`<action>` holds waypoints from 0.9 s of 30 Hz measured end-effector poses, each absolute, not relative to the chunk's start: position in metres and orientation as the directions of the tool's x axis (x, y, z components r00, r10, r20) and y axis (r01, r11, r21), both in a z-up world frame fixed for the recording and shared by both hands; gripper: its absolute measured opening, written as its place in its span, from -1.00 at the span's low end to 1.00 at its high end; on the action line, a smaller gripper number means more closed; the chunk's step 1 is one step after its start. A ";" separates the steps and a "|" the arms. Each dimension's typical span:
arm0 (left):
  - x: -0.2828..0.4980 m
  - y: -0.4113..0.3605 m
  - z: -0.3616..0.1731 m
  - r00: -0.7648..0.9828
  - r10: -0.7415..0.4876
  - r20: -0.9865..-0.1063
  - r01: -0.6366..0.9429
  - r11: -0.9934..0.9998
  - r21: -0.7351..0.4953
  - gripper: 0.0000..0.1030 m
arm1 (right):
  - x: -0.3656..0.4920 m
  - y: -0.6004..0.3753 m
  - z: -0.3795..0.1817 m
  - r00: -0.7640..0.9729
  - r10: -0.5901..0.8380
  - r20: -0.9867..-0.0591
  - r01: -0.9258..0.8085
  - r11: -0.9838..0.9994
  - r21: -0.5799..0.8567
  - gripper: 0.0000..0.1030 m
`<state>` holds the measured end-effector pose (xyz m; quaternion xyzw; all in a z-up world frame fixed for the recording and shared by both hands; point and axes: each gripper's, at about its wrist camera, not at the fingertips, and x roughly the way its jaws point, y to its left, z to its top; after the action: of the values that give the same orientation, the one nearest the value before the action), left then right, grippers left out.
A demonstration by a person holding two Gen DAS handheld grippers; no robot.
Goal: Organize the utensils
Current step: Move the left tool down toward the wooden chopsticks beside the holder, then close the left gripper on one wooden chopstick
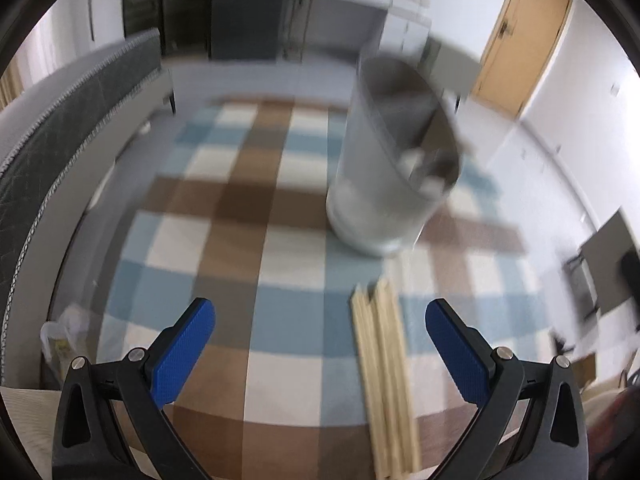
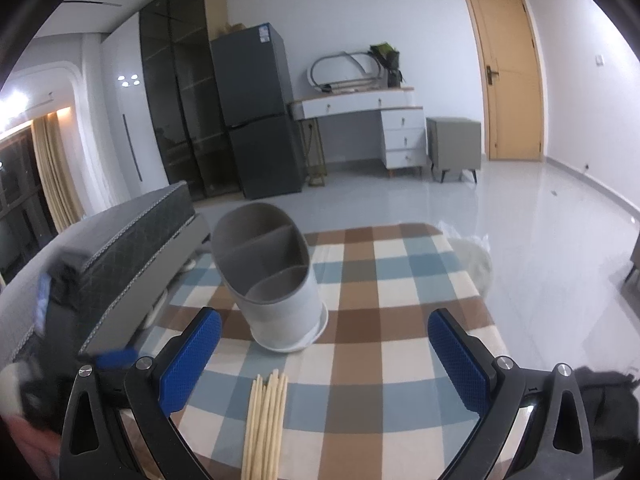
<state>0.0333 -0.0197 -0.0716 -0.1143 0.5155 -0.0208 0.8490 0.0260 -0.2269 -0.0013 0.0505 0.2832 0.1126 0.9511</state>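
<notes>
Your left claw (image 1: 320, 356) is wide apart and holds nothing. Your right claw (image 2: 324, 364) is wide apart too, and empty. The grey utensil holder (image 2: 276, 284) stands on the checkered cloth (image 2: 400, 320) over the desk, at 12 o'clock from the right claw and 1 o'clock from the left. It has dividers inside. The bundle of wooden chopsticks (image 2: 266, 428) lies flat on the cloth near you, between the right claw's fingers, with tips pointing toward the holder but apart from it. A dark mattress edge (image 2: 132, 236) sits at 10 o'clock. A white plastic bag (image 2: 476, 256) rests at 2 o'clock, off the desk's far corner.
</notes>
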 end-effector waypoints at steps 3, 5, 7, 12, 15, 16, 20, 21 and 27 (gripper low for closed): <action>0.042 -0.029 -0.097 0.399 -0.164 -0.902 -0.076 0.975 -0.211 0.98 | 0.037 -0.231 -0.008 0.786 0.265 -0.558 -0.187 0.963 0.194 1.00; 0.046 -0.034 -0.112 0.366 -0.139 -0.920 -0.069 0.982 -0.175 0.98 | 0.042 -0.234 -0.013 0.773 0.274 -0.572 -0.178 0.959 0.218 1.00; 0.049 -0.034 -0.124 0.331 -0.107 -0.938 -0.070 0.988 -0.138 0.98 | 0.048 -0.238 -0.018 0.760 0.263 -0.595 -0.158 0.962 0.223 1.00; 0.051 -0.036 -0.140 0.244 -0.057 -0.968 -0.084 0.993 -0.079 0.95 | 0.058 -0.251 -0.028 0.730 0.261 -0.632 -0.114 0.958 0.264 1.00; 0.048 -0.037 -0.141 0.215 -0.031 -0.976 -0.081 0.995 -0.050 0.95 | 0.061 -0.254 -0.029 0.725 0.265 -0.636 -0.105 0.955 0.279 1.00; 0.050 -0.034 -0.141 0.216 -0.017 -0.976 -0.081 0.996 -0.036 0.95 | 0.061 -0.254 -0.028 0.723 0.266 -0.638 -0.103 0.954 0.281 1.00; 0.054 -0.031 -0.132 0.224 0.039 -0.974 -0.064 0.998 0.025 0.95 | 0.062 -0.251 -0.027 0.716 0.275 -0.642 -0.109 0.952 0.286 1.00; 0.054 -0.032 -0.130 0.223 0.044 -0.974 -0.061 0.998 0.032 0.95 | 0.061 -0.250 -0.027 0.715 0.278 -0.642 -0.112 0.952 0.286 1.00; 0.063 -0.029 -0.126 0.193 0.046 -0.980 -0.059 0.998 0.035 0.95 | 0.063 -0.250 -0.027 0.715 0.281 -0.640 -0.113 0.950 0.291 1.00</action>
<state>0.0630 -0.0292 -0.1264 -0.0050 0.6345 0.0339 0.7722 0.0630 -0.2499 -0.0271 0.1159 0.3618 0.1071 0.9188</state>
